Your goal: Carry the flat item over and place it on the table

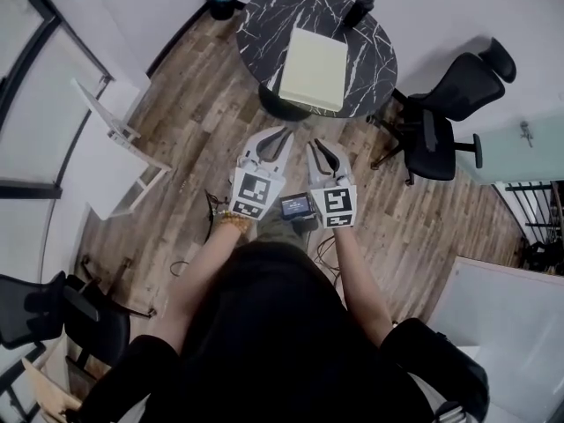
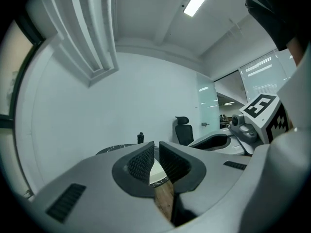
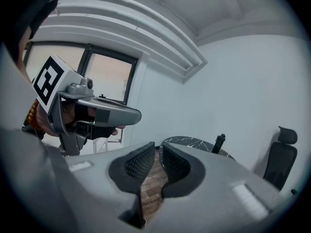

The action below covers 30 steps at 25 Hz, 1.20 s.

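Pale yellow flat pad (image 1: 314, 69) is lying on the round marble bench (image 1: 273, 16), left claw (image 1: 278, 134) and right claw (image 1: 316, 144) both pinched nearly closed on nothing, so I'd guess the main risk is someone bumping the pad's near edge off the rim.

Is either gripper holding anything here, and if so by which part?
Nothing is held. The left gripper and right gripper are both empty, jaws nearly together; the pale flat board lies on the round table.
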Motion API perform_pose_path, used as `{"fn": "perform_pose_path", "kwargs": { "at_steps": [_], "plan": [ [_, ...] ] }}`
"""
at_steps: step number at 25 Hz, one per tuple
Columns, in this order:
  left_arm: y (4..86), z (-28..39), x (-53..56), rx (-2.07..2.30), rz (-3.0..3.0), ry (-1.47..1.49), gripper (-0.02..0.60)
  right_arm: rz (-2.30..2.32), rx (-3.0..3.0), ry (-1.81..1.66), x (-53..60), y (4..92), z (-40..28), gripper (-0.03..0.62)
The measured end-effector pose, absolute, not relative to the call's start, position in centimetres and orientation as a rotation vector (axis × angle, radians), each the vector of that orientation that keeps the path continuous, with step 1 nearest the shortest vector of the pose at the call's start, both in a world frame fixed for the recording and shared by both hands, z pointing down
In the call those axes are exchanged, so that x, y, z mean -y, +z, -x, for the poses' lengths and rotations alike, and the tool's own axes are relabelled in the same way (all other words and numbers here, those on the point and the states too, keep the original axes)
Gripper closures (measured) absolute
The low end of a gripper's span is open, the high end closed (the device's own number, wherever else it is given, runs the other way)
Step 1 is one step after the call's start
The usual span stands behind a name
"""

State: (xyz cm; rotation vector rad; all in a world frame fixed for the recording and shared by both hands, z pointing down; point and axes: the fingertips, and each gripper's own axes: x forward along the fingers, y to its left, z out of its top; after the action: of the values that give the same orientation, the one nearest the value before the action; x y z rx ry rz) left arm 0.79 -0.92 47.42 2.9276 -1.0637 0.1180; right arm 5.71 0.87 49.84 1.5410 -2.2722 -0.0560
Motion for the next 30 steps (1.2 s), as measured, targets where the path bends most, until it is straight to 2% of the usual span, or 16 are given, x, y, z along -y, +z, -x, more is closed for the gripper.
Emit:
{"fn": "perform_pose_path", "kwargs": {
  "at_steps": [16, 30],
  "plan": [
    [45.1, 3.7, -3.5, 1.139, -2.980, 0.037, 0.540, -1.605, 2.330, -0.179, -5.1, 46.9, -0.5, 0.546],
    [42.3, 2.6, -5.1, 1.155, -3.033, -0.008, 0.540, -1.673, 2.364, -0.281, -7.2, 41.5, -0.6, 0.546]
  ]
}}
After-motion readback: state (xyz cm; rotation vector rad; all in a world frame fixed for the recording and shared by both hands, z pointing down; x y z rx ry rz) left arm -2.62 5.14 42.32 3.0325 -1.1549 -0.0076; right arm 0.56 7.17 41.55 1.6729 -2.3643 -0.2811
